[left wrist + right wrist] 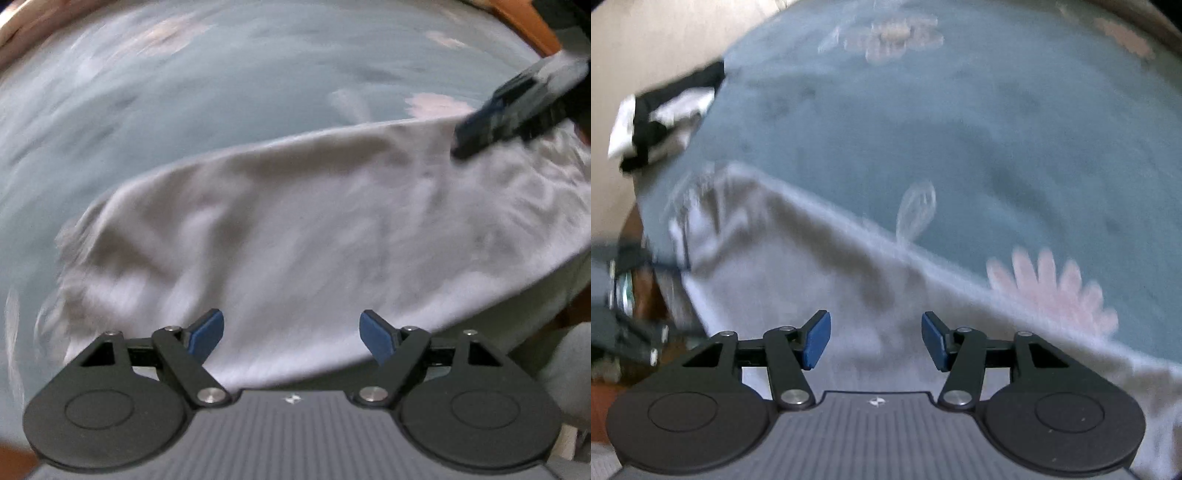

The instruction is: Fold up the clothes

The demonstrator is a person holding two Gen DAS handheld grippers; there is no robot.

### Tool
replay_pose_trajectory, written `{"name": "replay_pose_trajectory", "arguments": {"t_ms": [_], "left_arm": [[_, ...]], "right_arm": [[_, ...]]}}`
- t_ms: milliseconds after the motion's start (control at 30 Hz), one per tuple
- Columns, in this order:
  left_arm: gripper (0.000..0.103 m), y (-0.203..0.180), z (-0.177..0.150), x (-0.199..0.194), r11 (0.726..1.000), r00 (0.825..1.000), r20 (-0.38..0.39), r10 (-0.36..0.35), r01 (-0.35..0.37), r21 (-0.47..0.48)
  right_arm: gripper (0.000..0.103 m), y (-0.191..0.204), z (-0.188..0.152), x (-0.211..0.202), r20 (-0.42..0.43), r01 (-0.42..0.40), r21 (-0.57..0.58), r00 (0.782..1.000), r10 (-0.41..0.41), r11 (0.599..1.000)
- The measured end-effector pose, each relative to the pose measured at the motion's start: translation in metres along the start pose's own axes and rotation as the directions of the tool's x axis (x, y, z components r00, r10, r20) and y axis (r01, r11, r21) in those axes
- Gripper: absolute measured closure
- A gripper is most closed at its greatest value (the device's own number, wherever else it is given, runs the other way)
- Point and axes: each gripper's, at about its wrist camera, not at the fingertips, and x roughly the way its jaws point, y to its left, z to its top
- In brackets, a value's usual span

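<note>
A white garment (pixel 295 236) lies spread and wrinkled on a blue flowered bedspread (pixel 221 92). Only the left wrist view shows the right gripper (pixel 513 114) over the garment's far right edge; only the right wrist view shows a black-and-white bundle (pixel 661 122) beyond the bedspread's left edge. Both views are motion-blurred. The left gripper (pixel 291 334) hangs over the garment with fingers released, empty; the right gripper's fingers are likewise parted, gripping nothing.

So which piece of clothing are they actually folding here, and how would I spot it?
Start with the big blue bedsheet printed with pale pink flowers. Lying flat on its near side, under both tools, is a wide white garment. It is the only plain white cloth spread out there; the small black and white bundle sits apart at the sheet's far left edge.
</note>
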Motion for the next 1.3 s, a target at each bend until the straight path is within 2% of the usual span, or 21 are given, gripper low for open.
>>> {"name": "replay_pose_trajectory", "arguments": {"t_ms": [167,267,367,400,467,533,667,733,800,867,933,1033,1133,1300], "left_arm": [[0.023,-0.034,0.019,0.03,0.993,0.996,-0.005,-0.084,0.084,0.084],[0.022,-0.039,0.019,0.042,0.991,0.997,-0.016,-0.081,0.082,0.107],[0.022,-0.04,0.023,0.041,0.99,0.999,-0.021,-0.041,0.044,0.136],[0.022,-0.039,0.029,0.036,0.988,1.0,0.001,-0.015,0.015,0.151],[0.021,-0.038,0.042,0.028,0.984,0.998,0.057,-0.028,0.017,0.176],[0.02,-0.038,0.055,0.029,0.981,0.995,0.08,-0.055,0.039,0.189],[0.02,-0.033,0.069,0.055,0.981,0.997,0.075,-0.026,0.011,0.192],[0.014,-0.03,0.075,0.062,0.982,0.996,0.083,-0.023,0.007,0.186],[0.013,-0.025,0.079,0.062,0.986,0.994,0.102,-0.031,0.013,0.168],[0.012,-0.024,0.079,0.064,0.986,0.994,0.107,-0.022,0.004,0.168],[0.011,-0.025,0.077,0.064,0.983,0.994,0.113,-0.011,-0.01,0.184],[0.008,-0.026,0.076,0.067,0.978,0.993,0.122,-0.009,-0.017,0.209],[0.001,-0.022,0.077,0.069,0.983,0.994,0.109,-0.026,0.005,0.185],[0.001,-0.026,0.074,0.069,0.983,0.992,0.122,-0.002,-0.02,0.183]], "right_arm": [[0.043,0.005,-0.053,0.014,-0.132,-0.066,0.012,0.989,0.067,0.998],[0.043,0.006,-0.073,0.027,-0.144,-0.072,0.05,0.987,0.079,0.996],[0.042,0.006,-0.075,0.022,-0.078,-0.064,0.07,0.995,0.07,0.995],[0.042,0.004,-0.073,0.017,-0.043,-0.048,0.072,0.998,0.051,0.996],[0.042,0.002,-0.067,0.005,0.042,-0.007,0.059,0.999,0.004,0.998],[0.038,-0.001,-0.059,-0.003,0.115,0.065,0.032,0.991,-0.068,0.997],[0.037,-0.013,-0.041,0.013,0.176,0.193,-0.004,0.966,-0.19,0.981],[0.036,-0.024,-0.033,0.026,0.166,0.22,0.003,0.962,-0.217,0.976],[0.025,-0.024,-0.026,0.031,0.187,0.223,0.002,0.958,-0.219,0.975],[0.009,-0.022,-0.025,0.037,0.194,0.209,0.01,0.959,-0.207,0.978],[0.003,-0.018,-0.025,0.041,0.197,0.219,0.007,0.956,-0.216,0.976],[0.0,-0.013,-0.024,0.045,0.189,0.232,-0.006,0.955,-0.227,0.973],[0.0,-0.015,-0.023,0.044,0.19,0.218,0.009,0.958,-0.216,0.976],[0.0,-0.012,-0.022,0.047,0.202,0.22,0.033,0.954,-0.222,0.975]]}}
